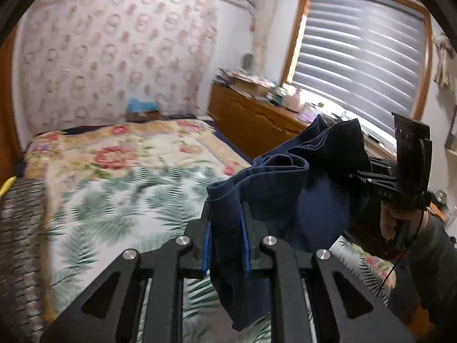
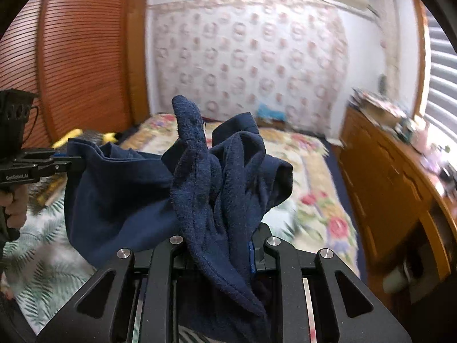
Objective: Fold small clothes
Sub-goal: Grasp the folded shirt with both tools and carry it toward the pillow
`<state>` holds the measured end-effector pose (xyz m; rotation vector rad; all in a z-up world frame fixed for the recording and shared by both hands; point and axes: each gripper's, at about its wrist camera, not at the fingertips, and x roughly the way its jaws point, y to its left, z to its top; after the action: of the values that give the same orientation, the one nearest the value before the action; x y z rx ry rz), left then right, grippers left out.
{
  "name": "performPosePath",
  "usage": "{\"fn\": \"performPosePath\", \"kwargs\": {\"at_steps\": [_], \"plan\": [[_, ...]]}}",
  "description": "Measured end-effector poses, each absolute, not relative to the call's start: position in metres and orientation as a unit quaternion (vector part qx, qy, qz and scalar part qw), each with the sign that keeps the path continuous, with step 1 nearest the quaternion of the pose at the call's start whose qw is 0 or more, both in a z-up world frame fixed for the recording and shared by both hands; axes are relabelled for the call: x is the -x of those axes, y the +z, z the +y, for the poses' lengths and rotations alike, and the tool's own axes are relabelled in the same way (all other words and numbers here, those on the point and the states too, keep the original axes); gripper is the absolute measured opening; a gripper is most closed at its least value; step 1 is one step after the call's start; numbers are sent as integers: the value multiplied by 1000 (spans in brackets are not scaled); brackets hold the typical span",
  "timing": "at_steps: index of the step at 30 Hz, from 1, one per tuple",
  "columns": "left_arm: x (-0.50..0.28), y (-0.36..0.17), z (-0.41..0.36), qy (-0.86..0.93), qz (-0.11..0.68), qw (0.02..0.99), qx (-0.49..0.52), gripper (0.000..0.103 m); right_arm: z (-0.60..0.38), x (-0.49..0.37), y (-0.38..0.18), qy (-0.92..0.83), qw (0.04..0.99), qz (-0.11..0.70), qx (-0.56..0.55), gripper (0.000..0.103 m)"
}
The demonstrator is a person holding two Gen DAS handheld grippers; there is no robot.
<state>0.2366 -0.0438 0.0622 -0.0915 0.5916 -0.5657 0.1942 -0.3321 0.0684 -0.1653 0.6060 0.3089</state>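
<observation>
A dark navy garment [image 1: 280,183] hangs in the air between my two grippers, above the bed. My left gripper [image 1: 226,237] is shut on one edge of it, and cloth droops below the jaws. My right gripper [image 2: 220,243] is shut on a bunched part of the same garment [image 2: 200,177], whose folds stick up in front of the camera. In the left wrist view the right gripper [image 1: 354,175] is at the right, clamped on the far corner. In the right wrist view the left gripper [image 2: 74,160] is at the left, clamped on the other corner.
The bed has a floral and fern-print cover [image 1: 120,200]. A wooden dresser [image 1: 257,120] with clutter on top stands under the window blinds [image 1: 362,54]. A slatted wooden wardrobe [image 2: 77,57] is at the left. A patterned cushion [image 1: 20,228] lies at the bed's near left.
</observation>
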Motion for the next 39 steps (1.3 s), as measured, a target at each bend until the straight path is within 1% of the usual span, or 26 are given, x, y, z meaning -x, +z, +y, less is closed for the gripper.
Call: {"fn": "performPosePath", "kwargs": {"at_steps": [9, 15, 22, 31, 35, 36, 38, 39], "plan": [[-187, 74, 103, -137, 252, 955, 72, 15, -180, -238, 91, 294, 909, 262, 138, 20], [-166, 55, 168, -67, 245, 962, 100, 15, -73, -270, 97, 368, 876, 255, 179, 20], [-152, 10, 208, -13, 258, 957, 132, 15, 23, -299, 78, 415, 838, 256, 243, 20], [-141, -27, 235, 38, 286, 943, 164, 15, 126, -327, 52, 451, 807, 249, 287, 21], [-139, -43, 241, 49, 300, 937, 171, 16, 151, -342, 36, 439, 808, 267, 288, 24], [-138, -45, 241, 48, 302, 937, 171, 16, 156, -344, 32, 432, 810, 270, 291, 28], [-138, -47, 242, 51, 303, 937, 166, 17, 164, -345, 28, 416, 816, 272, 295, 39], [-139, -46, 241, 52, 304, 937, 163, 17, 163, -346, 29, 400, 826, 266, 295, 47]]}}
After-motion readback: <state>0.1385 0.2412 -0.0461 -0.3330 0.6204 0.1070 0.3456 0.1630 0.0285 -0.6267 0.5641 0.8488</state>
